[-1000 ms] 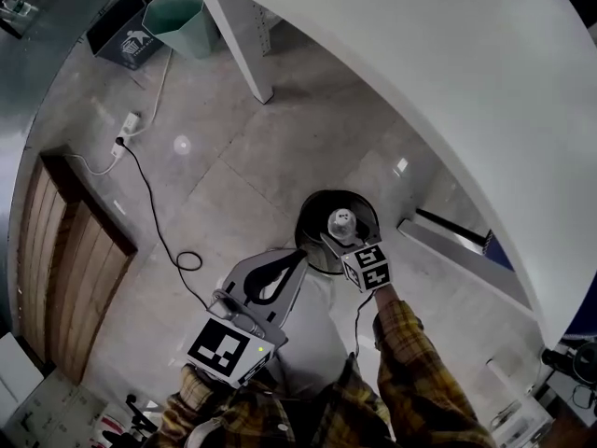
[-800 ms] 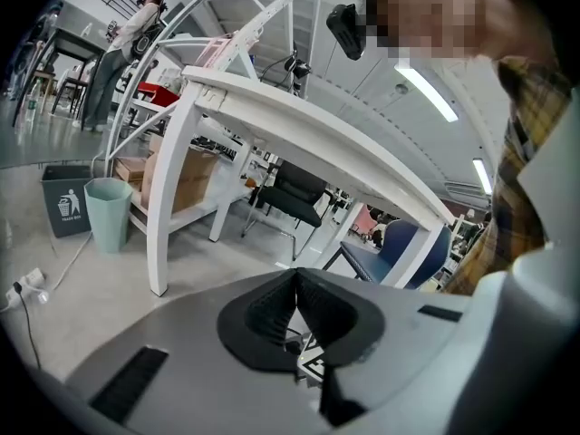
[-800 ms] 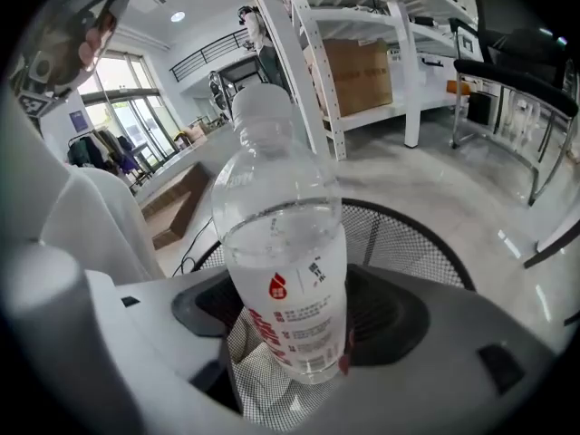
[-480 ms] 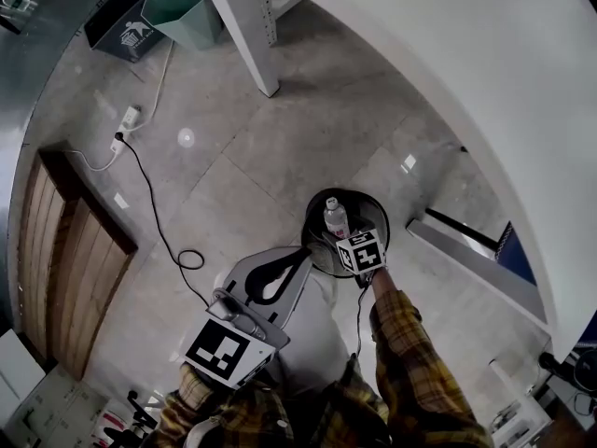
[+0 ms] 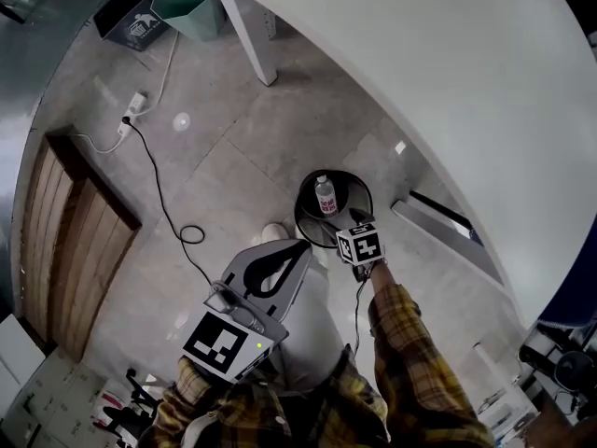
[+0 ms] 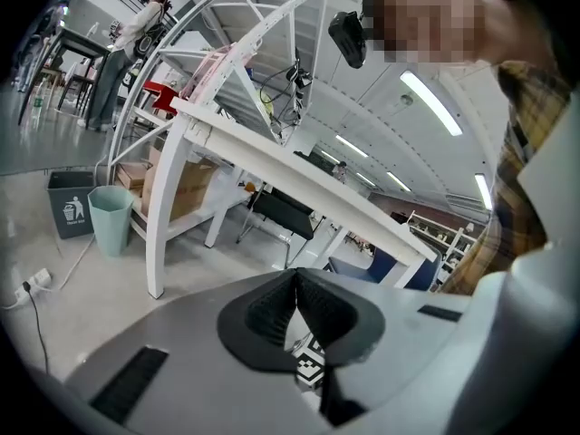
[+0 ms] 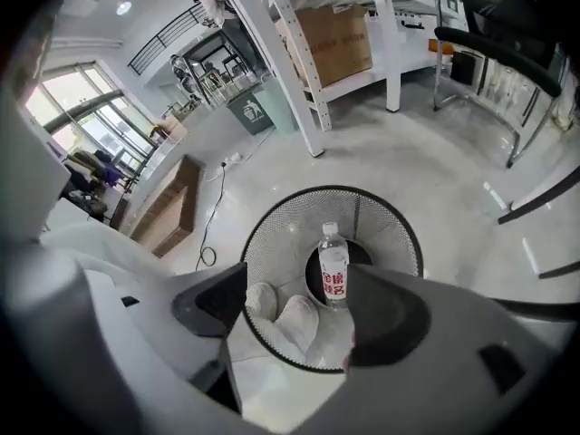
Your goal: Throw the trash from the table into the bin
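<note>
A black mesh bin (image 5: 300, 215) stands on the floor beside the white table (image 5: 448, 82). A clear plastic bottle (image 5: 326, 195) with a red label lies inside it, free of any grip. My right gripper (image 5: 349, 225) hovers at the bin's near rim, open and holding nothing. In the right gripper view the bottle (image 7: 333, 270) rests in the bin (image 7: 331, 189) below my spread jaws, between which my right gripper (image 7: 299, 320) is empty. My left gripper (image 5: 282, 265) hangs to the left of the bin, shut and empty; its pads (image 6: 272, 311) meet.
A table leg (image 5: 247, 26) stands further off, with a pale green bin (image 5: 187, 3) and a dark grey bin (image 5: 131, 21) behind it. A power strip and black cable (image 5: 159, 203) cross the floor. A wooden board (image 5: 70, 241) lies at left. White shoes (image 7: 285, 320) show through the mesh.
The right gripper held the bottle over the bin a second ago. It has let go, the bottle has dropped into the bin, and the gripper has drawn back slightly. The left gripper stays put.
</note>
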A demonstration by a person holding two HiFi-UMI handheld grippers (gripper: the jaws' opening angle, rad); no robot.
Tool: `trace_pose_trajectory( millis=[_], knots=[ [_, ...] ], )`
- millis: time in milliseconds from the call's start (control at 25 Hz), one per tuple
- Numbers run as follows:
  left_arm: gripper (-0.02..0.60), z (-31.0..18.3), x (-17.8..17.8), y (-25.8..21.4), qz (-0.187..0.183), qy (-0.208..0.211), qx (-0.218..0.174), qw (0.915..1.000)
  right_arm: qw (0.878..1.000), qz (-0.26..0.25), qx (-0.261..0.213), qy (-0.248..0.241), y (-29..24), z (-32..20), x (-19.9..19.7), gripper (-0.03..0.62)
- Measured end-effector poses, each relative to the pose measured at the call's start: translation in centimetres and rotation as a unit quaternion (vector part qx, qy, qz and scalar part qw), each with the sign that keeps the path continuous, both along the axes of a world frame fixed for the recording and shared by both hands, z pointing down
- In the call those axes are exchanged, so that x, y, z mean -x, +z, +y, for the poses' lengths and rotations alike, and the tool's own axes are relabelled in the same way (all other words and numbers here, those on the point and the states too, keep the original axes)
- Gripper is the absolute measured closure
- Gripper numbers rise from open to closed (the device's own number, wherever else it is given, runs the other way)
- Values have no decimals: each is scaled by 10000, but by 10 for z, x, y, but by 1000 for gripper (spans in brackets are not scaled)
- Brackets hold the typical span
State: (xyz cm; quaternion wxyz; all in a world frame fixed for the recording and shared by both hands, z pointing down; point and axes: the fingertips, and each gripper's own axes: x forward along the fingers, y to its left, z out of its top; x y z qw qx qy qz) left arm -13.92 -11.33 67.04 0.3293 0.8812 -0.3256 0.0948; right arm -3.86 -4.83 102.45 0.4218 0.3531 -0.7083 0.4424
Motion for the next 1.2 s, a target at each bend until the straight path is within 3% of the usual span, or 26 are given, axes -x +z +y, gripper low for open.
trace_pose_trajectory(
  millis=[320,520,720,960,1200],
  knots=[
    [571,4,2,-113,40,-45,-107,9999,9987,-295,-226,350,-127,1,8,270],
    [572,0,-3,-184,140,19,-350,9993,9942,-705,-640,493,-223,-10,24,354],
    [571,1,-10,-249,277,87,-624,9976,9854,-1208,-1038,604,-335,-18,41,391],
    [571,-2,-14,-313,373,133,-966,9945,9643,-1718,-1936,553,-482,-38,54,418],
    [571,-4,-23,-380,543,222,-1533,9864,9231,-2113,-3199,322,-627,-57,54,496]
  ],
)
